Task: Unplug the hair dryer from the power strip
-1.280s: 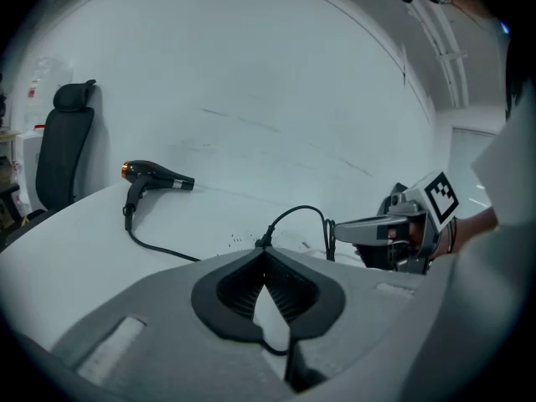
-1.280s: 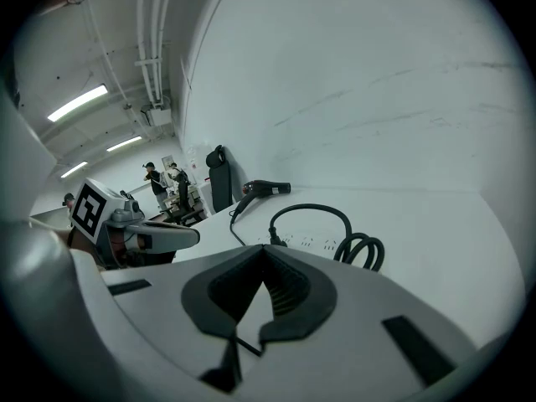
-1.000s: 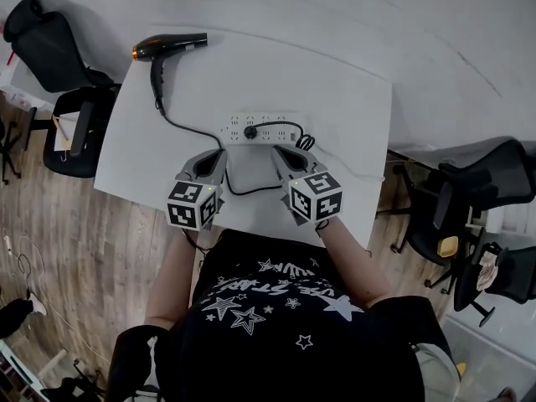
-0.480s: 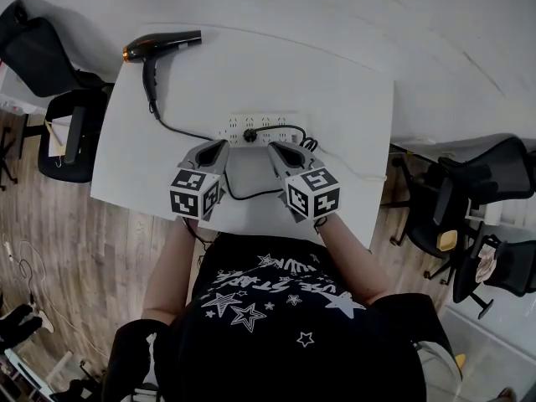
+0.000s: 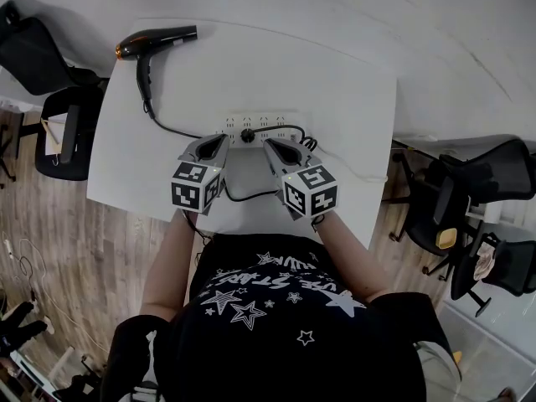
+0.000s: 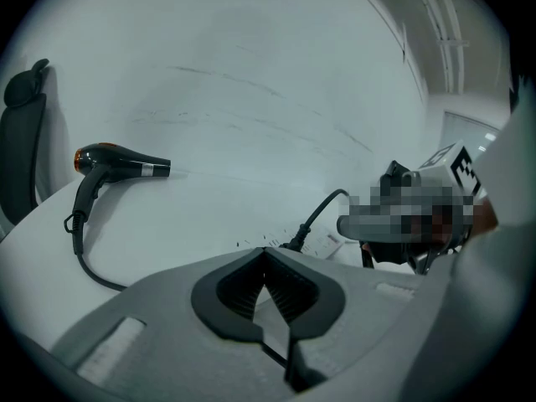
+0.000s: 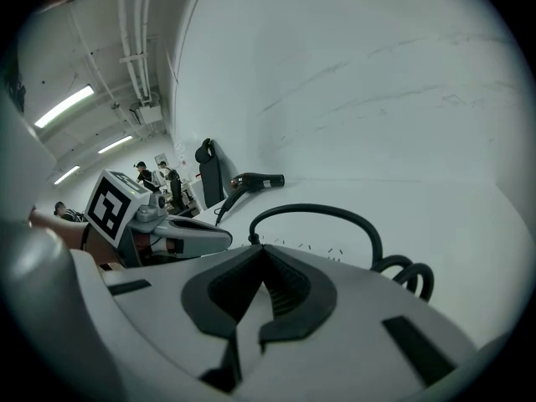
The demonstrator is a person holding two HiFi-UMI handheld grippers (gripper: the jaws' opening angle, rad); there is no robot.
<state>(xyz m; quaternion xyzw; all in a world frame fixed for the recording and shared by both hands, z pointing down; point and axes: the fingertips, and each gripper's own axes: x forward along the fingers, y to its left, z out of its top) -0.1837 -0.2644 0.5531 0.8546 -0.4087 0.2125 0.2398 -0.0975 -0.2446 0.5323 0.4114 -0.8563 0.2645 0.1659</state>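
A black hair dryer (image 5: pixel 155 40) with an orange back end lies at the table's far left corner. Its black cord runs to a plug (image 5: pixel 247 134) seated in the white power strip (image 5: pixel 276 124) at mid-table. My left gripper (image 5: pixel 218 141) is shut and empty, its tip just short of the strip's left end. My right gripper (image 5: pixel 270 146) is shut and empty too, just right of the plug. In the left gripper view the plug (image 6: pixel 295 243) stands right beyond the jaw tips, the dryer (image 6: pixel 117 162) far left. The right gripper view shows the cord loop (image 7: pixel 318 216) arching over the strip.
The white table (image 5: pixel 335 82) stands against a white wall. The strip's own black cord coils at its right end (image 5: pixel 306 143). Black office chairs stand left (image 5: pixel 50 57) and right (image 5: pixel 469 199) of the table. Wooden floor lies to the left.
Both grippers have moved slightly forward, closer to the power strip, and stay shut. The dryer, cord and strip lie as before.
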